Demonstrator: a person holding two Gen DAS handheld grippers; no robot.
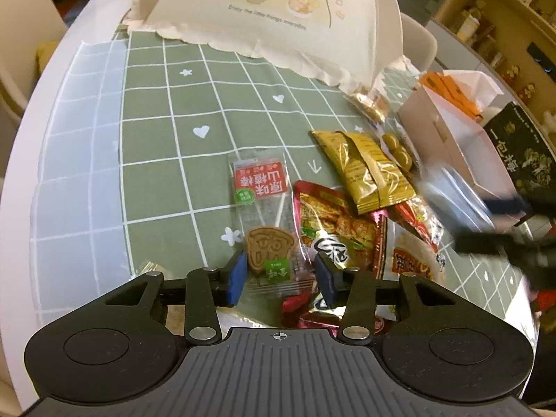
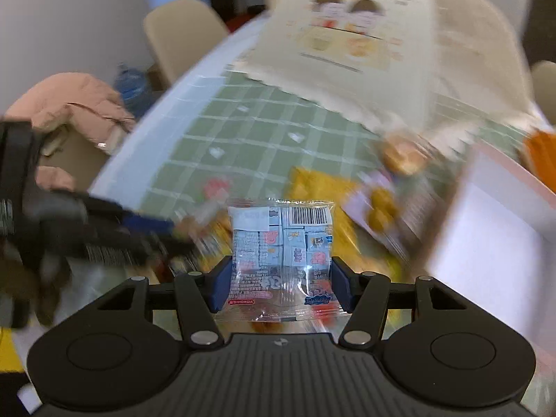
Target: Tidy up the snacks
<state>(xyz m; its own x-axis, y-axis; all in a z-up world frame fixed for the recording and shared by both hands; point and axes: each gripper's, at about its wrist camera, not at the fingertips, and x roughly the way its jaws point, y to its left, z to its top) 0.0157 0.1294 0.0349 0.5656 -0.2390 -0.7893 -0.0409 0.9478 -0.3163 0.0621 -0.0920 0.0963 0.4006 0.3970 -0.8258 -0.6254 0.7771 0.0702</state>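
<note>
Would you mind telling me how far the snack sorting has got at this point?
Early, it appears. Done: orange packets already sit in the white box. In hand: the right gripper is shut on a clear blue-printed packet; the left gripper is open around the cookie packet. Left: the gold packet, red hawthorn packet and others still lie loose on the green tablecloth.

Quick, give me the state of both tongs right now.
Left tongs: open, straddling the cookie packet on the table, not gripping it.
Right tongs: shut on the blue-and-white snack packet.
</note>
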